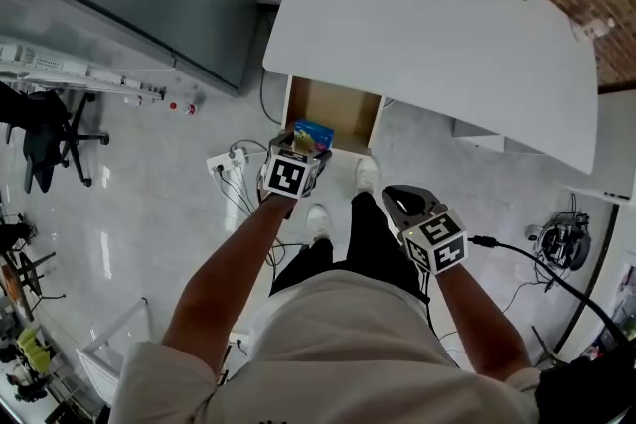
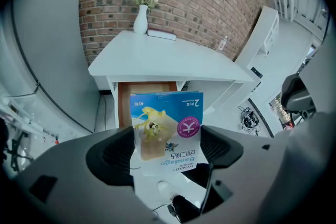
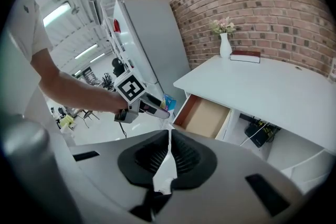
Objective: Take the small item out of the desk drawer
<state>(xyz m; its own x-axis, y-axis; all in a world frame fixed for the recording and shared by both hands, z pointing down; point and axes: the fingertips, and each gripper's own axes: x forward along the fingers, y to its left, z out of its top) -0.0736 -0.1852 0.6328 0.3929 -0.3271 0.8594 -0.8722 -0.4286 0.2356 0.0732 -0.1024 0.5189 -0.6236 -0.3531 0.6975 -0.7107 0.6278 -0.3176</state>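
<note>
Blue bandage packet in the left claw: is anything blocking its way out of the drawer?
Nothing visible is. The left claw grips the flat blue bandage packet in open air at the front of the open brown wooden drawer; the shut right claw hangs well aside.

Drawer point(image 1: 333, 114) open, free from above; desk top point(image 1: 437, 25) seemingly overhangs its rear part.

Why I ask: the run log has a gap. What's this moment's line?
left hand-held gripper: shut on box | right hand-held gripper: shut, empty | drawer: open
</note>
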